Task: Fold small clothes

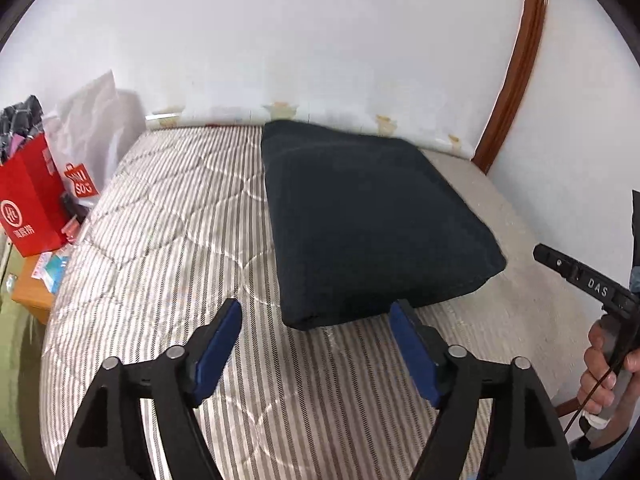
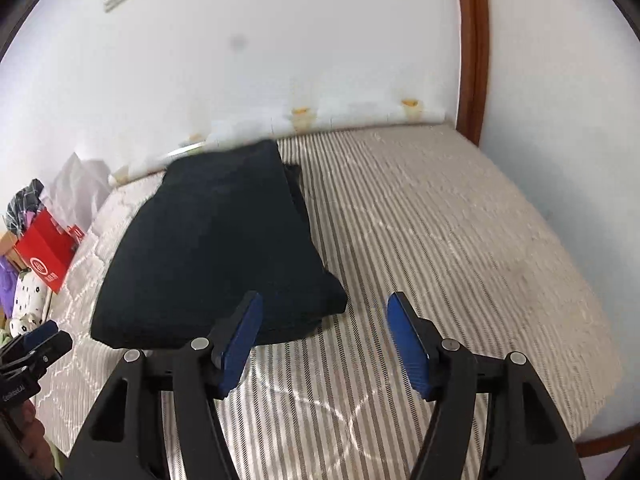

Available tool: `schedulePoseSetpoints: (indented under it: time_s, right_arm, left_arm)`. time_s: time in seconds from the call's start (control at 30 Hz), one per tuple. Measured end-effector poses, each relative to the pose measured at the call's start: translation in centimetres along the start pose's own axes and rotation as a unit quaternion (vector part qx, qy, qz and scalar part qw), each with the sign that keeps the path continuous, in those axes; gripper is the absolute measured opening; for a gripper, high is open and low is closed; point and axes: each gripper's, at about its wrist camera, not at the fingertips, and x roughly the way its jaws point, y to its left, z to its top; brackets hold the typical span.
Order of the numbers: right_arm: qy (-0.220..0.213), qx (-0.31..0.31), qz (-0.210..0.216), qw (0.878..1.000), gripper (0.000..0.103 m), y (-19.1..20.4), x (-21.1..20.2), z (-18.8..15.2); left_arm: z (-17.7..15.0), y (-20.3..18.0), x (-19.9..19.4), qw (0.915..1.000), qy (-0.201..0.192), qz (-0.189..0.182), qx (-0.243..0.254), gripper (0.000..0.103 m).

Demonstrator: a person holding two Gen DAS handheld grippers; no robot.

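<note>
A black garment (image 1: 372,220) lies folded into a thick rectangle on the striped mattress (image 1: 168,240). It also shows in the right wrist view (image 2: 220,248). My left gripper (image 1: 316,312) is open and empty, hovering just in front of the garment's near edge. My right gripper (image 2: 324,308) is open and empty, near the garment's near right corner, over bare mattress. The right tool's body (image 1: 588,280) shows at the right edge of the left wrist view, held by a hand. The left gripper's tip (image 2: 36,344) shows at the left edge of the right wrist view.
Red shopping bags (image 1: 32,204) and a white bag (image 1: 92,128) stand at the mattress's far left, above a wooden stand (image 1: 32,288). A white wall (image 1: 320,40) runs behind the bed. A brown wooden frame (image 2: 472,48) rises at the right. Soft toys (image 2: 24,300) sit at the left.
</note>
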Motion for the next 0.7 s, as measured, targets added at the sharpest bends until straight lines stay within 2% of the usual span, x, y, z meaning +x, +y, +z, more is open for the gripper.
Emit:
schedulePoseSetpoints:
  time_s: [0.1, 0.23, 0.27, 0.4, 0.5, 0.7]
  right_arm:
    - [-0.005, -0.002, -0.010, 1.000, 0.073, 0.1, -2.0, -0.2]
    - [-0.004, -0.016, 0.002, 1.000, 0.073, 0.5, -4.6, -1.0]
    - [-0.007, -0.019, -0.004, 1.000, 0.074, 0.5, -5.4, -1.3]
    - [-0.027, -0.031, -0.040, 0.998, 0.089, 1.1, -8.1, -2.5]
    - [-0.045, -0.037, -0.063, 0.996, 0.091, 1.4, -10.0, -3.3]
    - [-0.062, -0.035, -0.078, 0.994, 0.099, 1.7, -13.6, -4.9]
  left_arm:
    - [-0.2, -0.7, -1.7, 0.9999, -0.012, 0.007, 0.001, 0.080]
    - [-0.8, -1.9, -4.0, 0.9993, -0.027, 0.020, 0.015, 0.081]
    - [-1.0, -2.1, -4.7, 0.9989, -0.034, 0.026, 0.018, 0.082]
    - [-1.6, -2.5, -6.7, 0.9982, -0.047, 0.034, 0.018, 0.086]
    - [-2.2, -2.8, -8.0, 0.9975, -0.054, 0.040, 0.022, 0.090]
    - [-3.3, -3.6, -10.3, 0.9959, -0.069, 0.051, 0.029, 0.093]
